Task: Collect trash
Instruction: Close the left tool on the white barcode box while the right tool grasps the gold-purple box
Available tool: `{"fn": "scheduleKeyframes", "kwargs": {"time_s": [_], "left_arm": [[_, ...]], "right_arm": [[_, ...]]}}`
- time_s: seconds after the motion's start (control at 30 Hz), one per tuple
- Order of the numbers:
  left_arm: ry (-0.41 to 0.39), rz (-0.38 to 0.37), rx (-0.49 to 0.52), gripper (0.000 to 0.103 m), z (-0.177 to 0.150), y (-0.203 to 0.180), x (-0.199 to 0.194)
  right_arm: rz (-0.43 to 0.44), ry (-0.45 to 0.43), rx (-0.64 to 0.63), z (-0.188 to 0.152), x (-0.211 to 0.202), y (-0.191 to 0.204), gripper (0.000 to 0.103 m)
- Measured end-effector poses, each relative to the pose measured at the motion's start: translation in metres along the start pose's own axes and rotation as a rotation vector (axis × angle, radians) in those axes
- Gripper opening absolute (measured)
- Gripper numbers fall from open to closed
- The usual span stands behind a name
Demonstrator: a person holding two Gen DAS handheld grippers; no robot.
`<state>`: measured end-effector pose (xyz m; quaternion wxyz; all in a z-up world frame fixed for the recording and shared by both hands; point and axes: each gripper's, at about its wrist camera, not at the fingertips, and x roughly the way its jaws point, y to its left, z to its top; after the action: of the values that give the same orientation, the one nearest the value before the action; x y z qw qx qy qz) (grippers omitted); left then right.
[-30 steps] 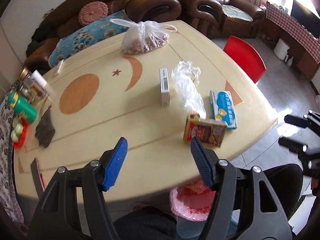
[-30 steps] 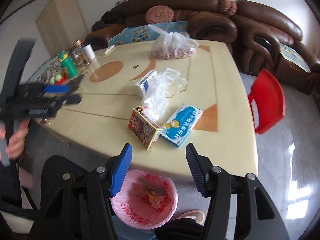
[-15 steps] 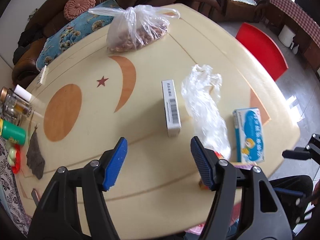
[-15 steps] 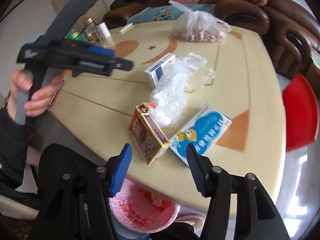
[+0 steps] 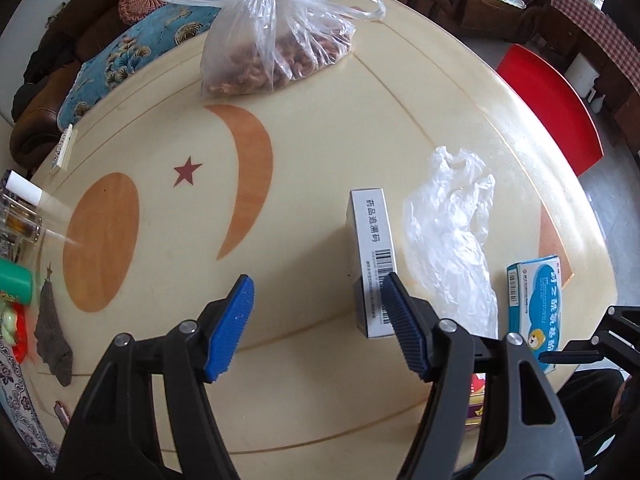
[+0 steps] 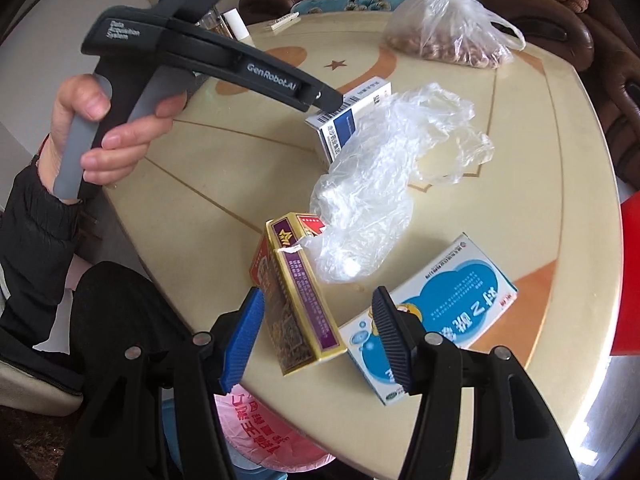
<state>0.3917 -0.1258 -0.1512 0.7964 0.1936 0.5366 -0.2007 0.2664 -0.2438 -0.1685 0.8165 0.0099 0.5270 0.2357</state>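
My left gripper [image 5: 316,320] hangs open over the cream table [image 5: 280,208]. Its right finger overlaps the near end of a white barcode box [image 5: 374,256] standing on its edge; nothing is pinched. To the right of the box lie a crumpled clear plastic bag [image 5: 448,232] and a blue-and-white medicine box [image 5: 536,304]. My right gripper [image 6: 320,340] is open just above a gold-and-purple box [image 6: 296,300], which sits between its fingers near the table's front edge. The blue medicine box [image 6: 440,308] lies beside it, partly under the right finger. A hand holds the left gripper [image 6: 328,100] over the white box [image 6: 352,120].
A tied bag of nuts [image 5: 272,52] sits at the table's far side. Jars, a green bottle [image 5: 14,284] and a dark cloth [image 5: 52,336] crowd the left edge. A pink-lined trash bin [image 6: 272,440] stands below the front edge. A red chair [image 5: 552,120] is at the right.
Both grippers have moved forward and down over the table. The left one has closed in on the white box, the right one on the gold-and-purple box. Their jaws have kept the same width.
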Motion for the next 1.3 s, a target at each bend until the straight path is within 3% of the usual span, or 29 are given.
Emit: {"fn": "scheduleKeyframes", "kwargs": {"time_s": [0.53,1.0,1.3], "left_arm": [[-0.02,-0.042,0.028,0.067,0.015,-0.009,0.002],[0.064,-0.046,0.012,0.067,0.018,-0.008,0.039],[0.077,-0.051,0.025,0.059,0.012,-0.012,0.048]], "right_arm": [[0.052,0.04,-0.025,0.004,0.014,0.001,0.056],[0.096,0.068,-0.025,-0.006,0.029,0.008,0.055],[0.077,0.061,-0.015,-0.009,0.032,0.01,0.042]]}}
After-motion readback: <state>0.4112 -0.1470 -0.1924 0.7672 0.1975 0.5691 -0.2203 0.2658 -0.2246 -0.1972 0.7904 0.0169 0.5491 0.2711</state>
